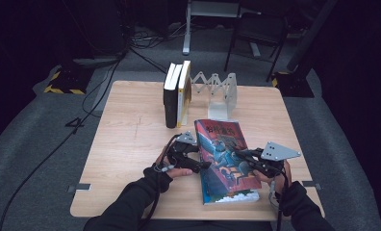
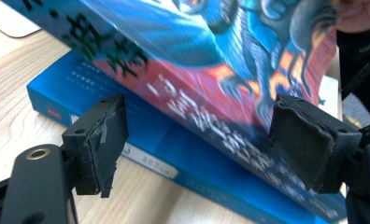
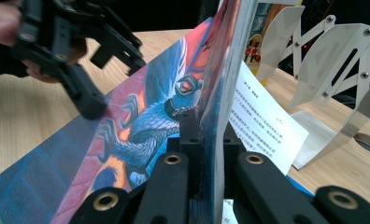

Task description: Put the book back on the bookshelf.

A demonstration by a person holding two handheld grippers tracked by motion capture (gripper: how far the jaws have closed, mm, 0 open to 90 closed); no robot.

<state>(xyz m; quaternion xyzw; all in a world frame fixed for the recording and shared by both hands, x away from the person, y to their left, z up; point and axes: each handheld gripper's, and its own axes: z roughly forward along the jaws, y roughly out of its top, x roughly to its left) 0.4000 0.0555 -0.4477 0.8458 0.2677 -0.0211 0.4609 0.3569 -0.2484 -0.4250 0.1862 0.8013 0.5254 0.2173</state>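
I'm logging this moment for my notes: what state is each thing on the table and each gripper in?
Book: flat on the table, front cover lifted.
Right gripper: shut on the cover's edge.
Left gripper: open, jaws either side of the spine, not pressing.
Two books: upright, side by side at the rack's end.
Rack: folding book rack, stretched out partway, its slots empty.

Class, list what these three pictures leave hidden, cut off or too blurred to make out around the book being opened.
- Book cover title: blurred in the left gripper view.
- Inner page print: too small in the right gripper view.
- Right gripper pads: hidden by the cover they clamp.
- Folding rack: cut off by the right edge.
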